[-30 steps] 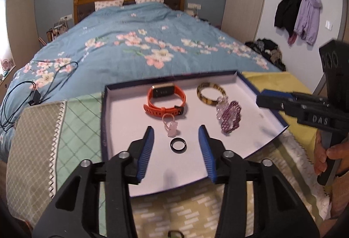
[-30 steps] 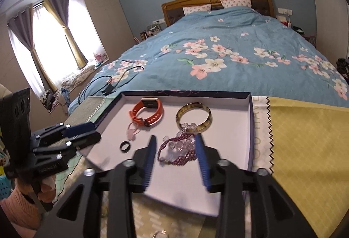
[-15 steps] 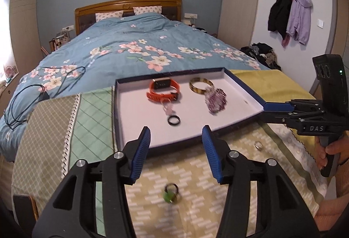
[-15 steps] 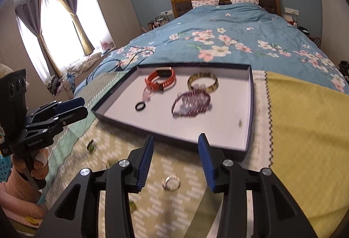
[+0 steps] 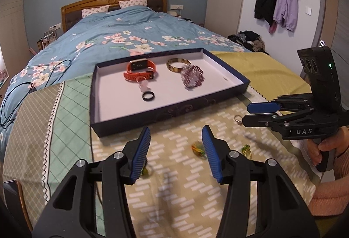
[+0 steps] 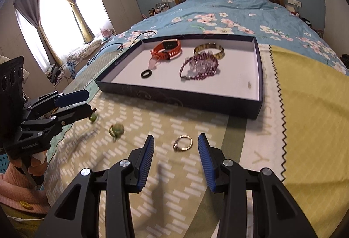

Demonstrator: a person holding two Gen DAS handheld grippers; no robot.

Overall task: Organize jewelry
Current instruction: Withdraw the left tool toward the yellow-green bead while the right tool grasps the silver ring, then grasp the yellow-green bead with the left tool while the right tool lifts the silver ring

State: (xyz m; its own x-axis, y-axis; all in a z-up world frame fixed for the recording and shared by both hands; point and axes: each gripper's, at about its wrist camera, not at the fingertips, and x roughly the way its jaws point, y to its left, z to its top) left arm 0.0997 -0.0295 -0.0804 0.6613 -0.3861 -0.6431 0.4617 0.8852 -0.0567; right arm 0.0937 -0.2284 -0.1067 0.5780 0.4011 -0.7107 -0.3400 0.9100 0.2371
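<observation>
A dark blue tray with a white floor holds an orange watch, a tortoiseshell bangle, a purple bead bracelet, a pink ring and a black ring. Loose on the cloth lie a silver ring and green-stone rings. My left gripper is open and empty above the cloth. My right gripper is open and empty, just short of the silver ring.
The tray rests on patchwork cloths, green and yellow, at the foot of a blue floral bed. Black cables trail on the left. Another green ring lies near the left gripper's fingers.
Both grippers have pulled back from over the tray toward the near cloth. The loose rings on the cloth have come into view.
</observation>
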